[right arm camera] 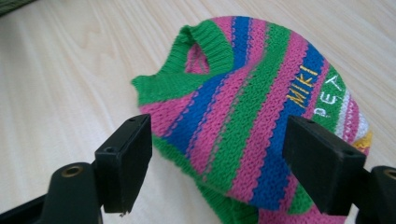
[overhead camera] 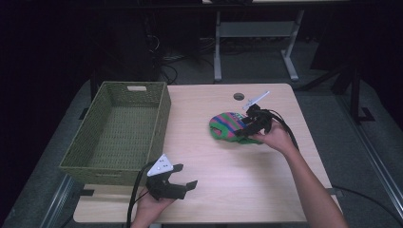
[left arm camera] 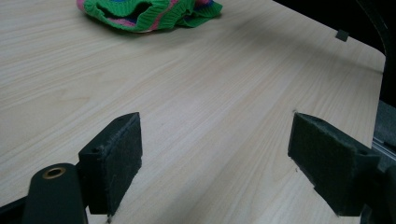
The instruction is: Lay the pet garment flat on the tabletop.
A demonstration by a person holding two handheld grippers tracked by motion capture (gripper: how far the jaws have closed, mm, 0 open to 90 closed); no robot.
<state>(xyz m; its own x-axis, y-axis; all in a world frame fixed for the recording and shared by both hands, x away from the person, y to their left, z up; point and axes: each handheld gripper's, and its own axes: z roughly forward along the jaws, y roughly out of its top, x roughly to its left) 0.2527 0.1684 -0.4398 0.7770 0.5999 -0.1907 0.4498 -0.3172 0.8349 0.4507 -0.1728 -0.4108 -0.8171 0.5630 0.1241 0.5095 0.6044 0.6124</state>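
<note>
Right tongs (right arm camera: 217, 168) wide, straddling striped knit sweater (right arm camera: 261, 116) just ahead; left tongs (left arm camera: 215, 163) wide, well apart over bare bench (left arm camera: 187, 93).

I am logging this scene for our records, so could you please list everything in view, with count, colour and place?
knitted sweater: one, striped green, pink and blue, yellow and white lettering; lies right of centre on the table.
basket: one, olive-green woven, rectangular; stands on the table's left side.
table: one, light wood, round hole near the far edge.
desk frame: one, grey; on the floor behind the table.
right gripper: one, black; jaws open, over the sweater's edge.
left gripper: one, black with a grey plate; jaws open, near the table's front edge.
</note>
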